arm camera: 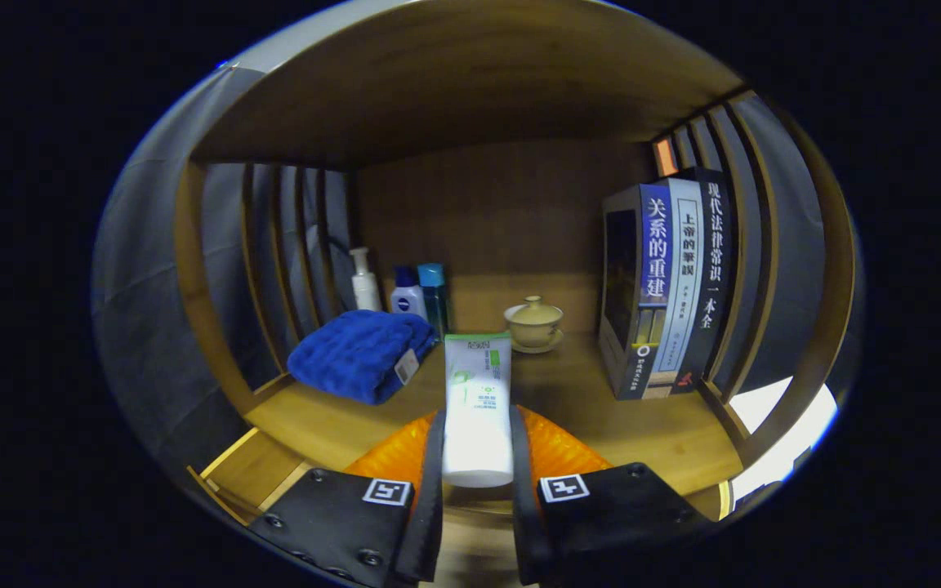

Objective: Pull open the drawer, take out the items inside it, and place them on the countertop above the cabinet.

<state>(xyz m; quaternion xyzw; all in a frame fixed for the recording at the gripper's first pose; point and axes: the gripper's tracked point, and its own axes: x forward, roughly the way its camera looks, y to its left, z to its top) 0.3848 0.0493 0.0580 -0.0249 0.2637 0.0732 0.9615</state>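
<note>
In the gripper view, a white plastic tube with green print is pinched between the two fingers of the gripper, held upright above the front edge of the wooden countertop. The placing step appears to be in hand; next, the tube likely needs to be lowered onto bare wood and released. A folded blue towel is seen beyond the fingers to the left, a lidded ceramic cup and upright books to the right. The open drawer is glimpsed below.
</note>
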